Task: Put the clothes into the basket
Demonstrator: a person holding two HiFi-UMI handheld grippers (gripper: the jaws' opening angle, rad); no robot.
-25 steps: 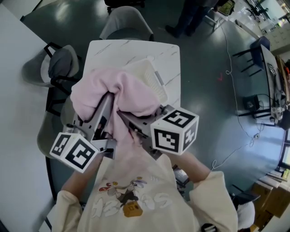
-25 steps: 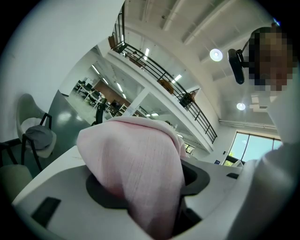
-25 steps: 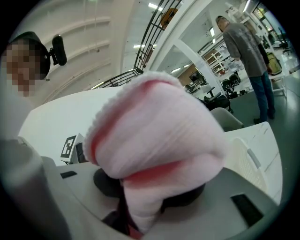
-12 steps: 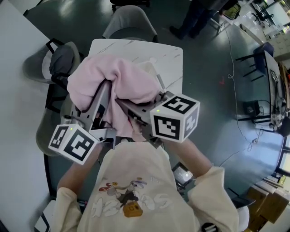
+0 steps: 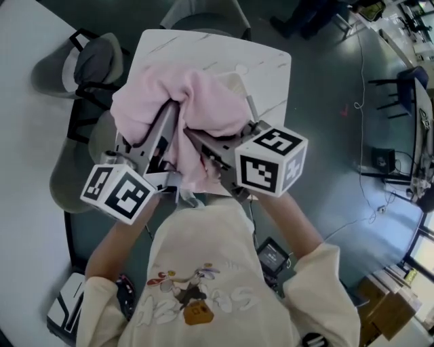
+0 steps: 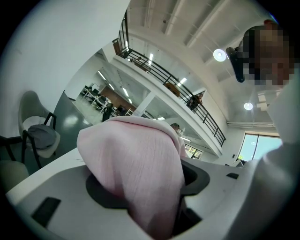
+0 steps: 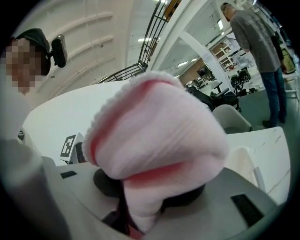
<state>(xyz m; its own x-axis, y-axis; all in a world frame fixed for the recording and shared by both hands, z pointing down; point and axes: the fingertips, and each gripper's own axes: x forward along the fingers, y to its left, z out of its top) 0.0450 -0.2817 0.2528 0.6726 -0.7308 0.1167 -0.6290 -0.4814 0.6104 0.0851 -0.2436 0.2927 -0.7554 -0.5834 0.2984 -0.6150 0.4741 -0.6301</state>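
Fingers (image 6: 51, 192) of my left gripper (image 6: 145, 206) are clamped on a fold of the pink garment (image 5: 186, 101), and those of my right gripper (image 7: 140, 201) pinch another bunch of the same cloth, which bulges out between the grey moulded pads in each gripper view. Soft and finely ribbed, the knit is pale pink, with a redder tone deep in the folds on the right side. It hangs in a rounded heap from both grips above the white, faintly veined counter (image 5: 268, 71). Beneath it sits the basket (image 5: 243, 95), white plastic with slatted walls; only a rim and part of one side show past the cloth, and whether the garment touches it I cannot tell. From the head view my fingertips are buried in fabric, leaving only the grey shanks and the two marker cubes in the clear. One grey chair (image 5: 88, 61) stands beside the counter; a second chair (image 5: 203, 10) is cut off at the frame's top.
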